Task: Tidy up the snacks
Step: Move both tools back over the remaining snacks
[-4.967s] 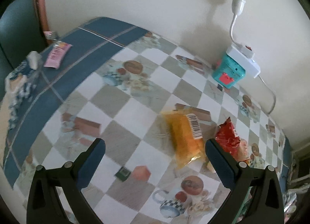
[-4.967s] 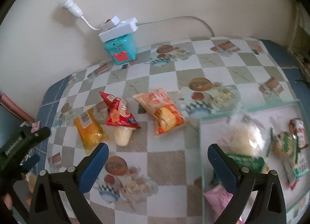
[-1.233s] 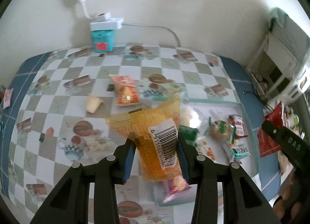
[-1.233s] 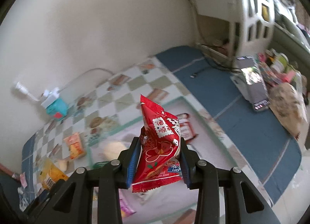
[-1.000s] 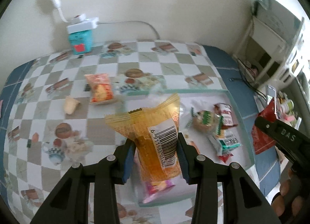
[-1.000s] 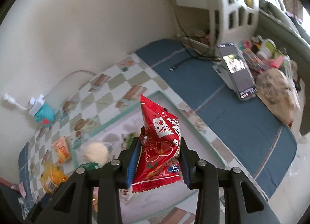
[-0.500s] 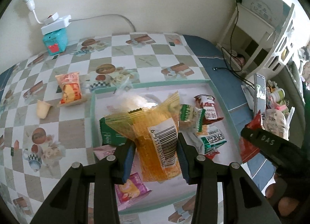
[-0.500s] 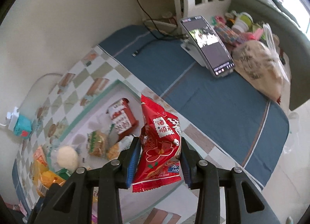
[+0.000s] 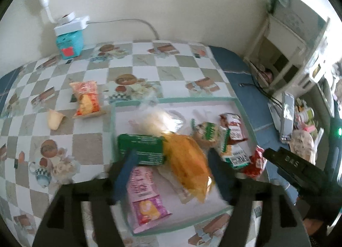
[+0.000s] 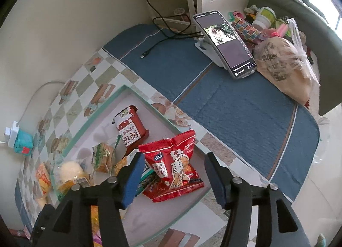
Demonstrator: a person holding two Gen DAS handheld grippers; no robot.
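Red snack packet (image 10: 173, 167) between the right claw's (image 10: 173, 179) parted pads (untouched).

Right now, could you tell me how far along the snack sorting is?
Mostly done: the tray holds several packets. Both grippers' jaws have just opened, so the yellow packet lies under the left gripper and the red packet under the right gripper. Left: the orange packet and cream cup on the cloth.

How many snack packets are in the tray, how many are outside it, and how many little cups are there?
Packets in the tray: 8
Orange packet out on the table: 1
Little cup on the table: 1
Total: 10 snacks that I can see
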